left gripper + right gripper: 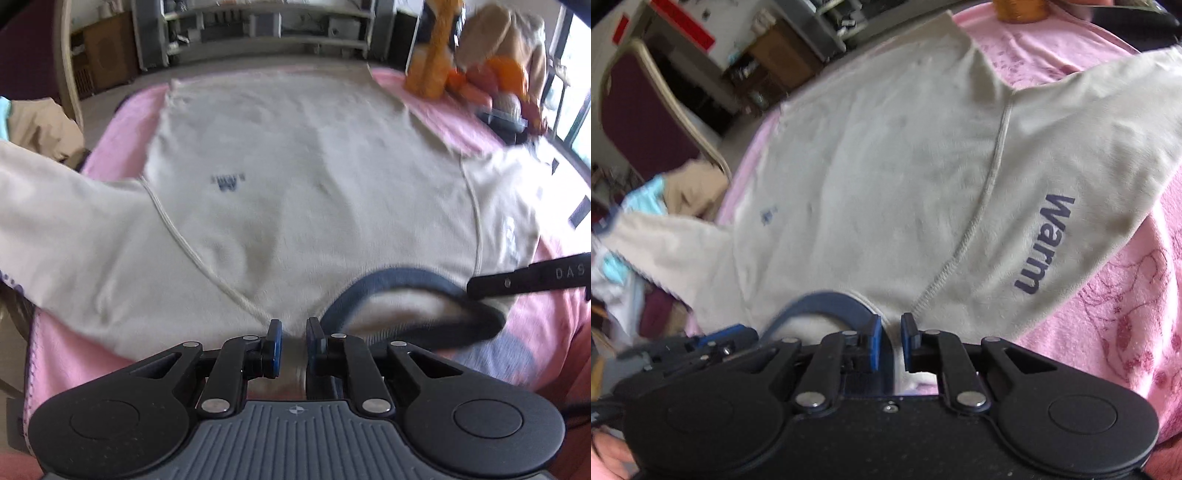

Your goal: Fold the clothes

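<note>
Left gripper (293, 341): blue pads nearly together, pinching the near edge of the shirt just left of the collar; cream cloth shows in the narrow gap between them.
Shirt (295, 177): one cream long-sleeved top, lying flat and face up on the pink cover, stretching straight ahead of both tools.
Long axis: runs away from the tools, collar nearest, hem farthest (the body is widest just ahead of the pads).
Collar (388, 284): one dark blue neckband, lying between the two tools, just right of the left tool and just left of the right one.
Right gripper (891, 341): pads close together on the shoulder edge at the right end of the collar, with blue band and cream cloth in the gap; it looks like a grip.
Nearer hand: neither; each tool sits at its own side of the neck, about level with the other.
Sleeves: two, one spreading off to the left (55, 206) of the left tool, one spreading off to the right (1108, 122) of the right tool (this one bears the printed word "Warm").
Pink cover (1126, 314): one, under the whole shirt, bare beyond both sleeves.
Likely move: carrying the collar end forward toward the far hem, both tools together (a judgement only).
Count: two tools, one shirt, one collar, two sleeves.
</note>
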